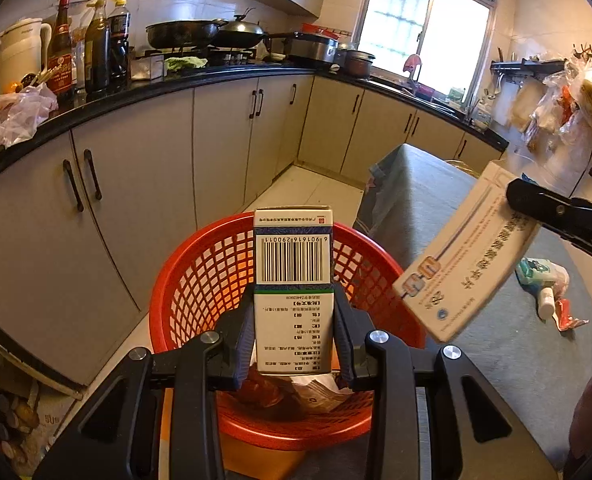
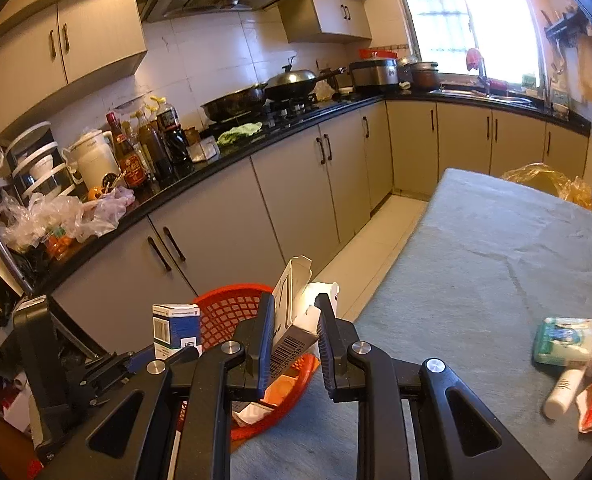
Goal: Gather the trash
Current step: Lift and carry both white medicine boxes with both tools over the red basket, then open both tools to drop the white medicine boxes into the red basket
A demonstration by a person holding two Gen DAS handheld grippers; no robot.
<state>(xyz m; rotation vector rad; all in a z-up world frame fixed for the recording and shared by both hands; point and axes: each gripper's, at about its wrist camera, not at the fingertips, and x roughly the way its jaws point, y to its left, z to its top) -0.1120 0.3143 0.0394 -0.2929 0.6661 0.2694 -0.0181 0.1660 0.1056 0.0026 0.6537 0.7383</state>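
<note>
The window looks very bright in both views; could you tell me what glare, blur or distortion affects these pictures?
Left wrist view: window blown out, cabinets bowed by the fisheye, flat box slightly soft. Right wrist view: window overexposed, glare whitening that box's top.

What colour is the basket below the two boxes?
The basket is red, an open plastic lattice. It shows best in the left wrist view.
</note>
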